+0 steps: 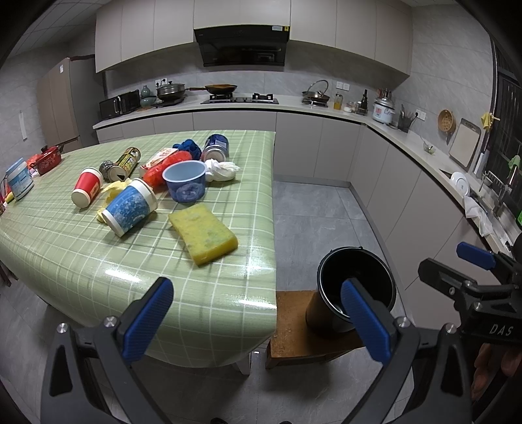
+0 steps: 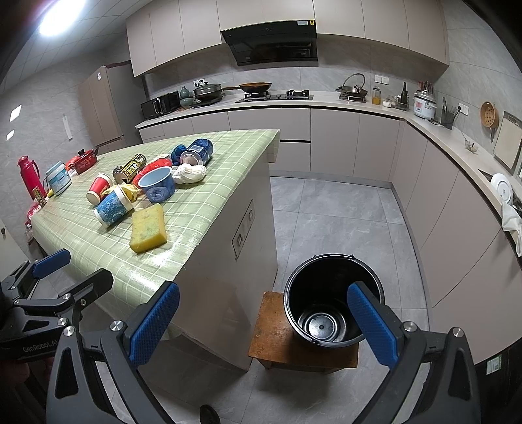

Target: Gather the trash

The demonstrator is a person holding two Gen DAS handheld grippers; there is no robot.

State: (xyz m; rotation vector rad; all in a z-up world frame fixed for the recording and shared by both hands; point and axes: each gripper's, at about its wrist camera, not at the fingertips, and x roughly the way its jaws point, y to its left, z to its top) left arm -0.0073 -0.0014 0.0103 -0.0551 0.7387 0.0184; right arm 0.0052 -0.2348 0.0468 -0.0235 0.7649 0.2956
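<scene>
Grey tiled floor [image 2: 326, 221] and walls; beige L-shaped cabinets [image 2: 352, 143]; black range hood [image 2: 270, 44]; ceiling light [image 2: 55, 16] was on.

Colours on the green checked tablecloth [image 1: 81, 261]

Yellow sponge [image 1: 204, 233] near the front edge; blue patterned cup [image 1: 130, 210], blue bowl [image 1: 186, 181], red cup [image 1: 86, 187] behind; black bucket [image 2: 329, 300] on brown stool [image 2: 270, 336].

Two printed marks, both on gripper bodies

At the lower right of the left wrist view, the right hand-held gripper [image 1: 473, 261] carries the white letters "DAS". At the lower left of the right wrist view, the left hand-held gripper [image 2: 65, 270] reads "GenRobot.AI". The packaging print is too small to read.
</scene>
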